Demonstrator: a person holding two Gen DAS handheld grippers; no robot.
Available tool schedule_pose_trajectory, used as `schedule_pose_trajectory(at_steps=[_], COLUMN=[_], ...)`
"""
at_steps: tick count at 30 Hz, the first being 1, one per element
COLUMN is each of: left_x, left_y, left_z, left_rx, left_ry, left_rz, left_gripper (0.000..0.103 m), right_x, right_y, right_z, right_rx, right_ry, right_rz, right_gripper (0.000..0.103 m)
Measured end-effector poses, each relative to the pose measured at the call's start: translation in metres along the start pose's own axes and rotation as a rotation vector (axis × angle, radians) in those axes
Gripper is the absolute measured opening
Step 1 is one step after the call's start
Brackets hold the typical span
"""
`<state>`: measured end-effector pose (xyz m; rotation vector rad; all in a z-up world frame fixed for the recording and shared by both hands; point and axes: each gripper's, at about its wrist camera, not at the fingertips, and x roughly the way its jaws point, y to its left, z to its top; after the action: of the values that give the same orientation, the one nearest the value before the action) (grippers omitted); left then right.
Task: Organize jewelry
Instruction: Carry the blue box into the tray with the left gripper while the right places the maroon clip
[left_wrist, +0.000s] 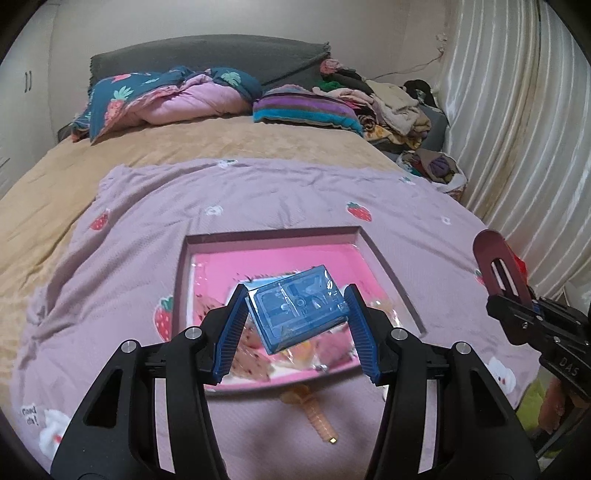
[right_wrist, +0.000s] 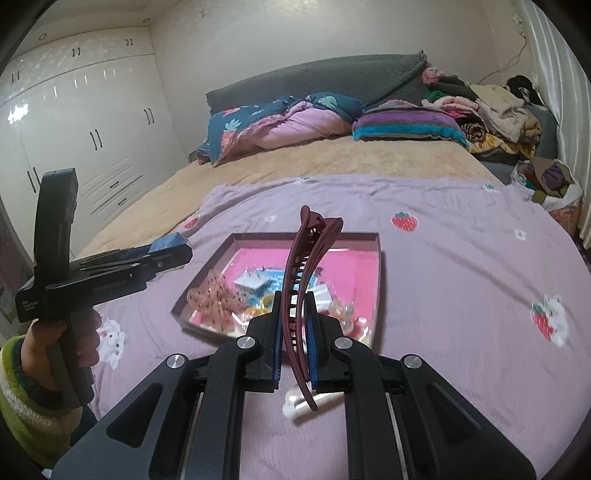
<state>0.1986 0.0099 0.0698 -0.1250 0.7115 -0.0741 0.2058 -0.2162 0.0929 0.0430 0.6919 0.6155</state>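
My left gripper (left_wrist: 297, 314) is shut on a clear blue plastic jewelry case (left_wrist: 298, 312) and holds it tilted above a shallow pink-lined box (left_wrist: 273, 236) on the bed. The box holds hair ties and small packets (right_wrist: 218, 302). My right gripper (right_wrist: 295, 325) is shut on a long dark red hair clip (right_wrist: 303, 273), which stands upright over the box's near edge. In the left wrist view the clip (left_wrist: 495, 262) and the right gripper sit at the far right. In the right wrist view the left gripper (right_wrist: 162, 254) is at the left, with the case's corner showing.
The box lies on a lilac strawberry-print blanket (left_wrist: 258, 199) over a tan bed. An orange comb-like clip (left_wrist: 317, 413) lies on the blanket below the box. A white object (right_wrist: 295, 402) lies under my right gripper. Pillows, clothes and curtains are at the back and right.
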Motion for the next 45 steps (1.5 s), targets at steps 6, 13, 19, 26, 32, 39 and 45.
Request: schedule_pose_trajectory(at_steps=[6,13,19,26,32,39,45], left_x=[0.011,0.028,0.047,0.070,0.086,0.099,0.097], left_y=[0.013,0.023,0.032,0.038,0.042,0.048,0.053], left_z=[0.009,0.008,0.001,-0.009,-0.018,-0.027,-0.029], left_rx=[-0.014,-0.016,-0.028,-0.048,-0.053,-0.070,-0.078], left_ry=[0.011,0.042,0.079,0.129,0.167,0.198,0.203], left_rz=[0.017,0.041,0.054,0.048,0.040,0.044,0.054], left_gripper=[0.045,0.045,0.045,0.045,0.045,0.045,0.049], right_x=[0.018,0.048,0.076,0.114,0.138,0.161,0.173], right_y=[0.004,0.005,0.006,0.004,-0.001,-0.004,-0.004], right_z=[0.018,0.033,0.034,0.024,0.010,-0.001,-0.008], right_rx=[-0.017,-0.029,-0.039,-0.046,-0.037,-0.031,-0.023], right_ry=[-0.002,0.016,0.049,0.126,0.178,0.226,0.258], right_rz=[0.011,0.026,0.030,0.016,0.007,-0.001,0.008], right_gripper=[0.010,0.010,0.010,0.010,0.010,0.010,0.010])
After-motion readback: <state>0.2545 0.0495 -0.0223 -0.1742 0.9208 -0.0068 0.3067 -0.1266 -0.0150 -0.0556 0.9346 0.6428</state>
